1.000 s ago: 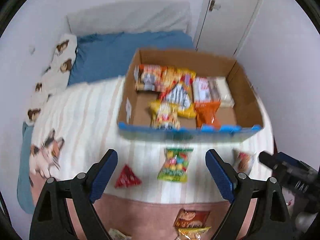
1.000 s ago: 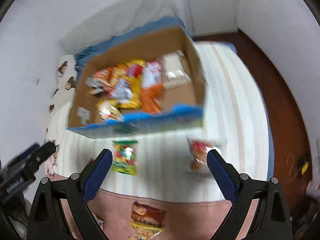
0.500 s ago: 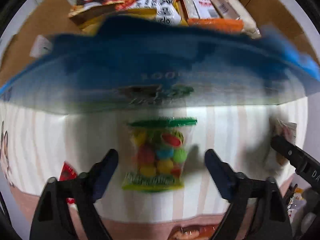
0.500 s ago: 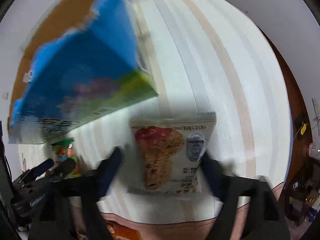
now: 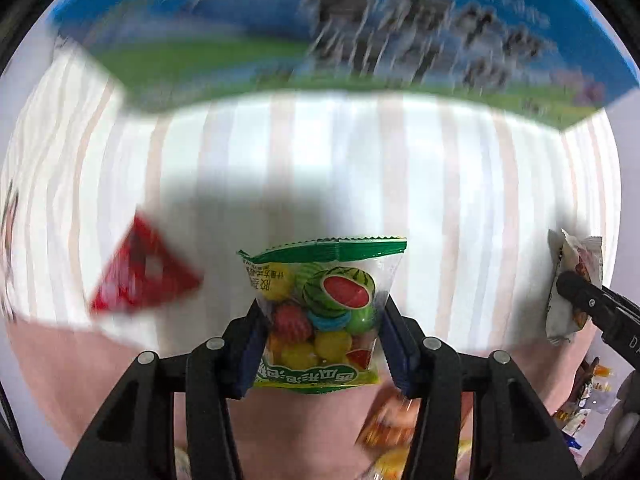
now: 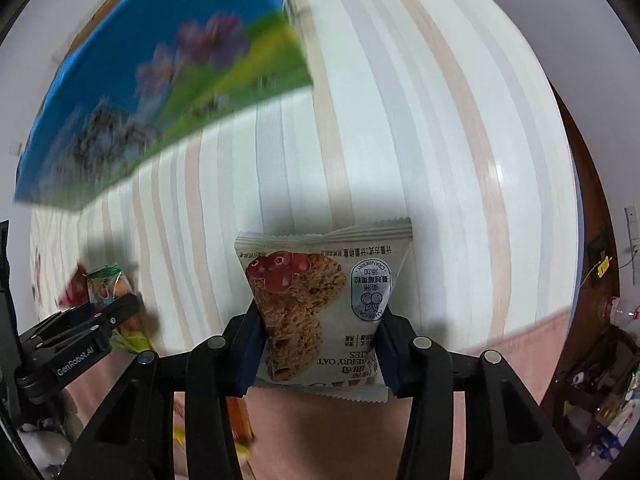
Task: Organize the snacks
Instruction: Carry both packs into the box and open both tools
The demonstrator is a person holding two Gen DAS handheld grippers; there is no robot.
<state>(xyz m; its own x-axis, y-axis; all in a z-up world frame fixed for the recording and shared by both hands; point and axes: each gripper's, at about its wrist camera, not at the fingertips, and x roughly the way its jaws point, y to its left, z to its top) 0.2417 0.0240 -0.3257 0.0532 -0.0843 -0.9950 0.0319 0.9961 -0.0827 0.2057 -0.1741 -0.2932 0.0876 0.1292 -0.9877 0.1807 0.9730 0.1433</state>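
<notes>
A clear bag of fruit-shaped candy (image 5: 324,304) with a green top lies on the striped bed sheet (image 5: 320,160). My left gripper (image 5: 322,344) points down over it. Its jaws are closing and the blue pads pinch the bag's sides inward. A white cranberry oat cookie packet (image 6: 320,288) sits between the pads of my right gripper (image 6: 320,344). Those jaws are closing too and squeeze the packet at its waist. The blue and green snack box (image 5: 320,40) stands just beyond both, its side wall (image 6: 160,80) blurred.
A red triangular packet (image 5: 140,276) lies left of the candy bag. Orange and yellow snack packets (image 5: 388,428) lie on the pink blanket (image 5: 80,360) near the fingers. Dark floor with clutter (image 6: 600,380) lies off the bed's right edge.
Both grippers dropped from high above the box to the sheet. Their jaws went from wide open to closing on the candy bag and the cookie packet.
</notes>
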